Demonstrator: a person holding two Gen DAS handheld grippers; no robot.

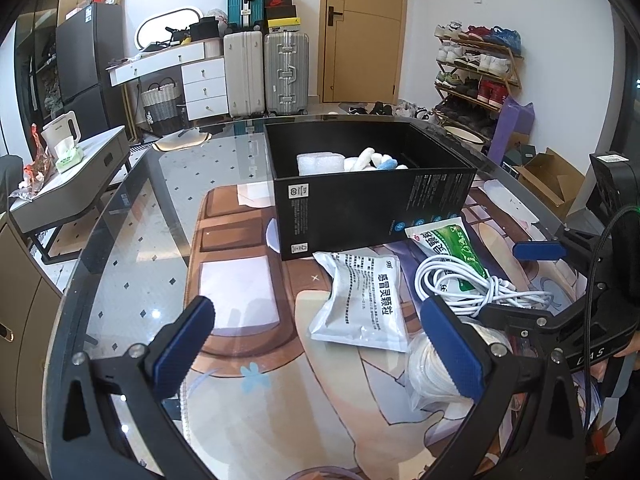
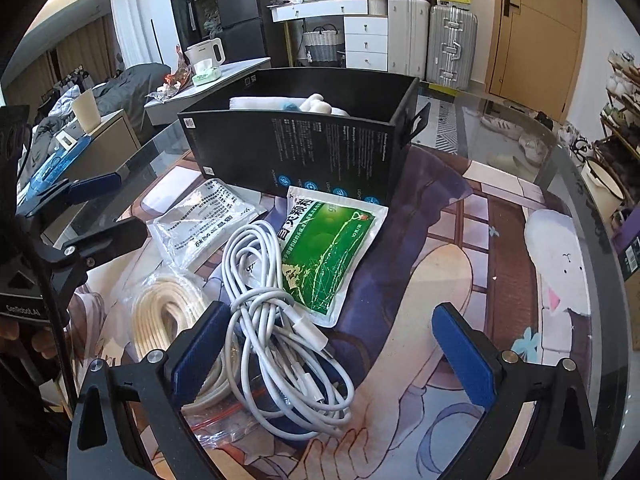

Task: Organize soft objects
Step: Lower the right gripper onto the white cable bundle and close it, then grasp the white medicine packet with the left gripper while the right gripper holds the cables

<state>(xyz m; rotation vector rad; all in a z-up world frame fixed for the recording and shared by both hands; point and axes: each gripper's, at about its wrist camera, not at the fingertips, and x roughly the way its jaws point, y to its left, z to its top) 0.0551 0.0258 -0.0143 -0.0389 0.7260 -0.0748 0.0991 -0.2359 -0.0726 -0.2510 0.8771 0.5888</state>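
Observation:
An open black box (image 1: 360, 200) stands on the printed mat and holds white foam (image 1: 320, 162) and a white-and-blue plush toy (image 1: 376, 162). In front of it lie a white medicine packet (image 1: 360, 304), a green packet (image 2: 328, 256), a loose white cable bundle (image 2: 280, 340) and a cream cable coil in a clear bag (image 2: 164, 316). My left gripper (image 1: 318, 320) stands open just short of the white packet. My right gripper (image 2: 330, 308) is open over the white cable bundle, its left finger above the bagged coil. Neither gripper grips anything.
The mat lies on a round glass table (image 1: 132, 240) whose rim curves close by. A low side table (image 1: 72, 184) with a kettle and tissues stands to the left. Suitcases (image 1: 266, 72), a door and a shoe rack (image 1: 476, 76) line the far wall.

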